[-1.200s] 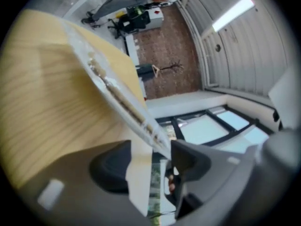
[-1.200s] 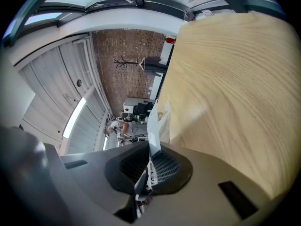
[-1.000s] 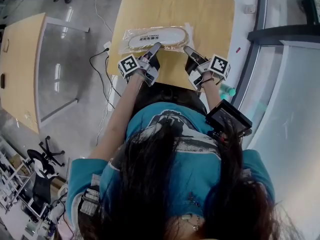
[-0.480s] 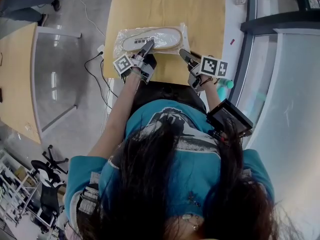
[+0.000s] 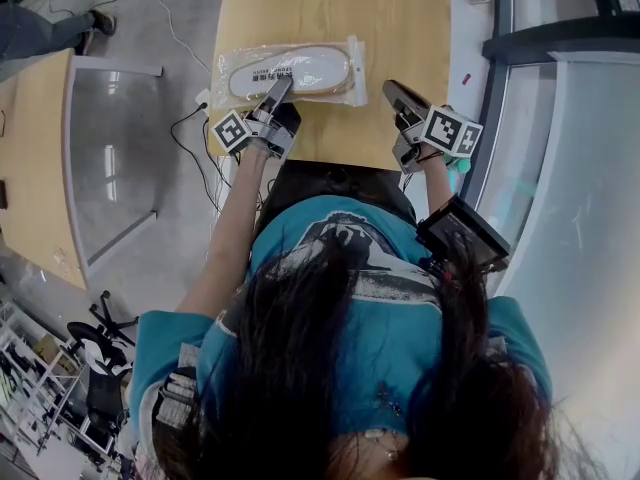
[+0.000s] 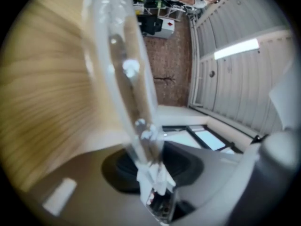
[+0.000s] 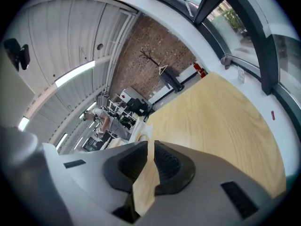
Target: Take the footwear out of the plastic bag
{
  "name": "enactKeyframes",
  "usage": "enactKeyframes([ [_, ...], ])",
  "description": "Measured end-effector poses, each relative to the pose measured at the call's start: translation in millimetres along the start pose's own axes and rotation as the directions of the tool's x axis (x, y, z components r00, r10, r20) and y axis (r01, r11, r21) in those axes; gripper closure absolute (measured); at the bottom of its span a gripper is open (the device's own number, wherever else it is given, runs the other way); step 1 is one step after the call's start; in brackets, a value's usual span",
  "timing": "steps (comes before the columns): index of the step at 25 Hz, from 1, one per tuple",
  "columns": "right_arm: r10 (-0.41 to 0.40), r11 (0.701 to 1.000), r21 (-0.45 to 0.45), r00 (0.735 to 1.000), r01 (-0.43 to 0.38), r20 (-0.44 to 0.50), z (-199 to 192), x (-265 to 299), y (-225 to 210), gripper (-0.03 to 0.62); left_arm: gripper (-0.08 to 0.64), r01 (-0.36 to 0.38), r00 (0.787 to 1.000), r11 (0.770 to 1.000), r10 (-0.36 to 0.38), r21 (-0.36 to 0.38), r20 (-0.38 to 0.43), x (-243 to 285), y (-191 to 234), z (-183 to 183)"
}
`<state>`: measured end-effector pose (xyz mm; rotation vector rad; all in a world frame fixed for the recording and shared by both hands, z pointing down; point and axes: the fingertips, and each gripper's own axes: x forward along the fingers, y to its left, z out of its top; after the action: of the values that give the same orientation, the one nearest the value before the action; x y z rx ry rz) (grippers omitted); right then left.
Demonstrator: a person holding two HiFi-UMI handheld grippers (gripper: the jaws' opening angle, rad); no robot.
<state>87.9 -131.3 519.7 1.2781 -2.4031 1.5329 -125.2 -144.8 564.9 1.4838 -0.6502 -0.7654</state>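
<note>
One plastic bag is lying at twelve o'clock, and one pale slipper sole is showing through it; whether a second is lying beneath, I cannot tell. Two wooden tables are standing here: the near table at twelve o'clock and the far table at nine. Two grippers are showing, each carrying one marker cube. The left gripper has just been closing its jaws on the bag's edge. The right gripper, at one o'clock, has just been opening with nothing between its jaws.
</note>
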Motion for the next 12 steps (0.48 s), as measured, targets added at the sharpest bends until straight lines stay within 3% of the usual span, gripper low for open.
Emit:
enactKeyframes([
  [3, 0.042, 0.996, -0.081, 0.999, -0.04, 0.029, 11.7, 1.6, 14.5, 0.545, 0.443, 0.06, 0.997, 0.998, -0.059, 0.023, -0.044, -1.2, -12.7, -8.2],
  [6, 0.126, 0.982, -0.143, 0.992, -0.126, -0.014, 7.8, 9.9, 37.9, 0.545, 0.443, 0.083, 0.994, 0.996, -0.079, 0.043, -0.074, -4.2, -16.8, -13.9],
  [9, 0.189, 0.974, -0.117, 0.98, -0.195, -0.061, -2.2, 18.0, 50.0, 0.545, 0.445, 0.114, 0.992, 0.993, -0.113, 0.019, -0.061, -7.8, -20.9, -14.0],
  [12, 0.193, 0.978, -0.067, 0.977, -0.199, -0.089, -10.1, 18.2, 43.2, 0.545, 0.449, 0.156, 0.987, 0.988, -0.156, -0.002, -0.037, -11.4, -28.4, -13.6],
])
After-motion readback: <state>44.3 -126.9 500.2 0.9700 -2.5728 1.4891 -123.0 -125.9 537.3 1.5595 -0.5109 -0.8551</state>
